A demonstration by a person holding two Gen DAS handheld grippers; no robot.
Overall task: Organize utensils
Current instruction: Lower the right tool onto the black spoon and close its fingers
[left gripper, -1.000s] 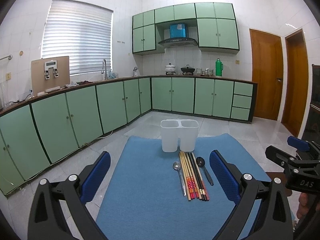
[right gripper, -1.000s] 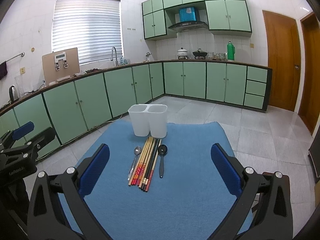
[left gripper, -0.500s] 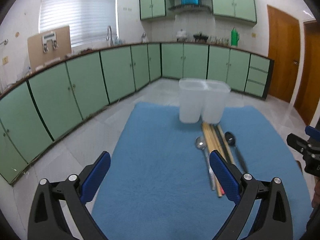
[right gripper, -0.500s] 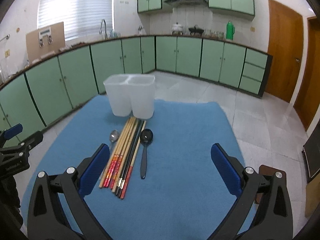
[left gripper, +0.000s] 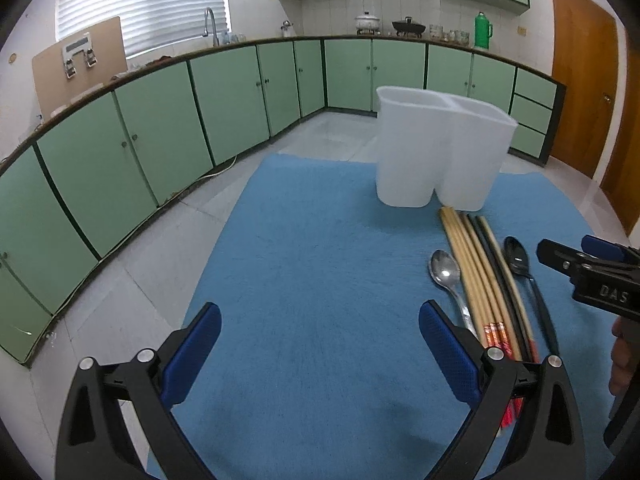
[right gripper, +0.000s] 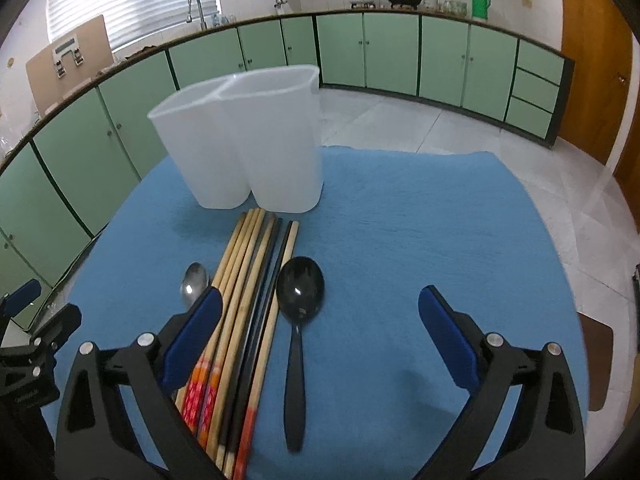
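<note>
The right tool (right gripper: 320, 312) hangs low with its jaws spread wide and empty, its left pad over the chopsticks (right gripper: 244, 300) and the black spoon (right gripper: 300, 292) between the pads. The left tool (left gripper: 320, 340) is likewise gaping and holds nothing, over bare blue cloth (left gripper: 320, 260) on the desk. A metal spoon (left gripper: 444, 270) lies just beside the bundle's other edge. The two-compartment white holder (right gripper: 248, 140) stands upright, apparently empty, near the chopstick tips. A closing pad could catch a chopstick along with the spoon, scattering the bundle; a careless reach might tip the light holder.
</note>
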